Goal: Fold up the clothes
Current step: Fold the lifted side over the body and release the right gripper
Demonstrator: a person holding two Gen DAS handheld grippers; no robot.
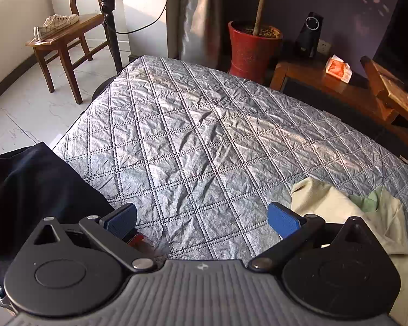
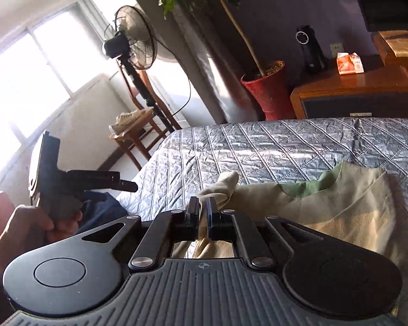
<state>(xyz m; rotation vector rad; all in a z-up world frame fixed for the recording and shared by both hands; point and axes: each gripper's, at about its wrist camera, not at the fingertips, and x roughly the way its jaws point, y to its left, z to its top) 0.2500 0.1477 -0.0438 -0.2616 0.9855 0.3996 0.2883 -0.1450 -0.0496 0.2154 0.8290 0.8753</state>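
The right tool (image 2: 203, 209) is pinched nearly closed on a fold of the cream garment (image 2: 348, 212), the cloth running up between its two pads and bunching into a small knot just past them. The left tool (image 1: 202, 218) stands wide apart with nothing between its blue pads (image 1: 281, 218), poised over the bare quilted grey bedspread (image 1: 193, 125).

Only the right wrist view shows the grip itself, and it also takes in the left tool (image 2: 68, 182) from the side, held in the person's left hand (image 2: 27, 228) at the near left corner of the bed, its fingers pointing in over the bed. That view further shows the garment's green inner lining (image 2: 310, 187) turned out along a curved edge, a standing fan (image 2: 134, 38) by the bright window, and leafy branches above the red plant pot (image 2: 269, 92).

The left wrist view shows instead the wide open stretch of bedspread ahead, the cream garment (image 1: 337, 203) lying at the near right edge of the bed just beside the right pad, and a dark navy cloth (image 1: 38, 195) at the near left, partly under the tool body. White sneakers (image 1: 57, 25) sit on a wooden chair (image 1: 68, 38) at the far left, and an orange tissue pack (image 1: 338, 68) lies on the wooden cabinet (image 1: 312, 78).
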